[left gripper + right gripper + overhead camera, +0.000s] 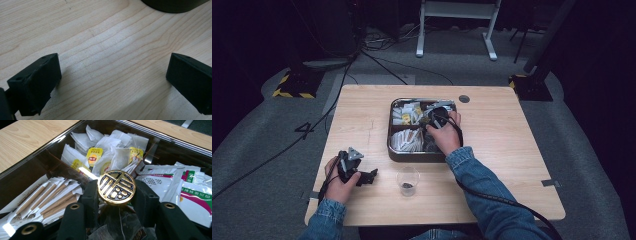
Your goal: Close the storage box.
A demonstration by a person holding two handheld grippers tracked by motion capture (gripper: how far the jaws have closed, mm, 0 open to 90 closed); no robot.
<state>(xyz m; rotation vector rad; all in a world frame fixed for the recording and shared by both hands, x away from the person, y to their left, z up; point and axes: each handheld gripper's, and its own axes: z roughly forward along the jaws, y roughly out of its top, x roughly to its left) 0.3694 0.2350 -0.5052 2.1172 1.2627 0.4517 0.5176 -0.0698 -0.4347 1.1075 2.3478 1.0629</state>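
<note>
While the right gripper [116, 195] squeezes the gold knob [116, 187] on the glass lid over the tea box [392, 150], probably to move it, the left gripper [112, 82] rests nearby, jaws wide apart.

The cup [407, 180] stands on the table [512, 150], before the tray [390, 142].

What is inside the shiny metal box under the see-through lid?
Inside the metal box: white tea bags with yellow tags, paper-wrapped sticks, white sachets. The round gold knob hides some.
</note>
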